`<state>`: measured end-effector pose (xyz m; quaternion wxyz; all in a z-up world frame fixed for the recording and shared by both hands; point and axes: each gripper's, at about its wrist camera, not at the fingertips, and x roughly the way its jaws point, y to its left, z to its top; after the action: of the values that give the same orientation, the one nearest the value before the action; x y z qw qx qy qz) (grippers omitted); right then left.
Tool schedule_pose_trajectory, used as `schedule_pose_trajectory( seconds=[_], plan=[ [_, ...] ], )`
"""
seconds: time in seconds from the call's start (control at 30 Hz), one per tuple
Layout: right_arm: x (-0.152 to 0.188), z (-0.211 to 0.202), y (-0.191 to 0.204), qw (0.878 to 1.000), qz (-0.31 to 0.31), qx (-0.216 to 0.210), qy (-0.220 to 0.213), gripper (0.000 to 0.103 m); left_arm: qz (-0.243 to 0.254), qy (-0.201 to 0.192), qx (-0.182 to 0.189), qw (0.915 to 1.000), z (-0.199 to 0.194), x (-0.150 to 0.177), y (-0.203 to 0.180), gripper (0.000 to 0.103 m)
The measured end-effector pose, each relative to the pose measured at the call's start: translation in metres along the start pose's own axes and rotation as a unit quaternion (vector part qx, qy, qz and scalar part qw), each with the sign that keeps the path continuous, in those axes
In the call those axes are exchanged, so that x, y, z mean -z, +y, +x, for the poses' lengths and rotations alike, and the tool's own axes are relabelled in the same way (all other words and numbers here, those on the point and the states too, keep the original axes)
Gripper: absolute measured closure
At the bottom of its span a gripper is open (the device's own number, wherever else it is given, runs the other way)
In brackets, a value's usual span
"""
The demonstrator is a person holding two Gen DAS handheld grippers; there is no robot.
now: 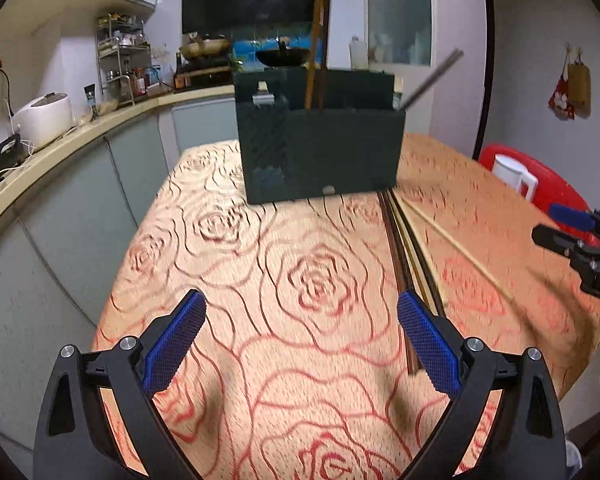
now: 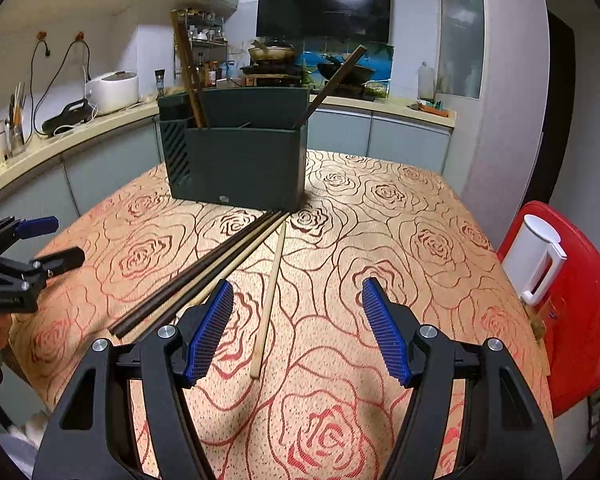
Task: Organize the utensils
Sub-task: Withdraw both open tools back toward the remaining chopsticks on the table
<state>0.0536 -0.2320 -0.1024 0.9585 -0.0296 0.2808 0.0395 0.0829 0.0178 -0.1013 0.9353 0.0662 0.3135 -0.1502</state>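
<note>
A dark green utensil holder (image 1: 320,148) (image 2: 240,156) stands at the table's far side with brown chopsticks upright in its left part and a pair leaning out at the right. Several loose chopsticks (image 2: 204,272) (image 1: 404,248) lie on the rose-patterned cloth in front of it; one pale chopstick (image 2: 268,300) lies apart, just right of my right gripper's left pad. My right gripper (image 2: 298,328) is open above the cloth, nothing between its pads. My left gripper (image 1: 302,338) is open too, left of the bundle, and shows at the left edge (image 2: 40,240) of the right wrist view.
A red plastic stool (image 2: 576,312) with a white jug (image 2: 536,260) stands by the table's right edge. A kitchen counter (image 1: 60,136) with a rice cooker (image 1: 44,118) runs along the left and back. The table edge (image 1: 120,280) drops off at the left.
</note>
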Motion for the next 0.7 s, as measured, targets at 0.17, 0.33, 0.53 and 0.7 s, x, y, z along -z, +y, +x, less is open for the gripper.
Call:
schedule_pose_trajectory(
  seconds=[0.17,0.33,0.53,0.7],
  plan=[
    [0.005,0.005,0.001,1.0,0.001,-0.001,0.007,0.038,0.004,0.023,-0.001,0.9997,0.009,0.011,-0.006,0.01],
    [0.014,0.01,0.004,1.0,-0.002,0.001,0.021,0.038,0.008,0.036,-0.006,0.9993,0.013,0.018,-0.01,0.01],
    [0.018,0.014,0.003,1.0,0.001,0.002,0.03,0.038,0.021,0.056,0.001,0.9982,0.019,0.027,-0.016,0.01],
    [0.018,0.014,-0.001,1.0,0.006,0.004,0.029,0.038,0.045,0.079,0.018,0.9957,0.023,0.034,-0.023,0.01]
  ],
)
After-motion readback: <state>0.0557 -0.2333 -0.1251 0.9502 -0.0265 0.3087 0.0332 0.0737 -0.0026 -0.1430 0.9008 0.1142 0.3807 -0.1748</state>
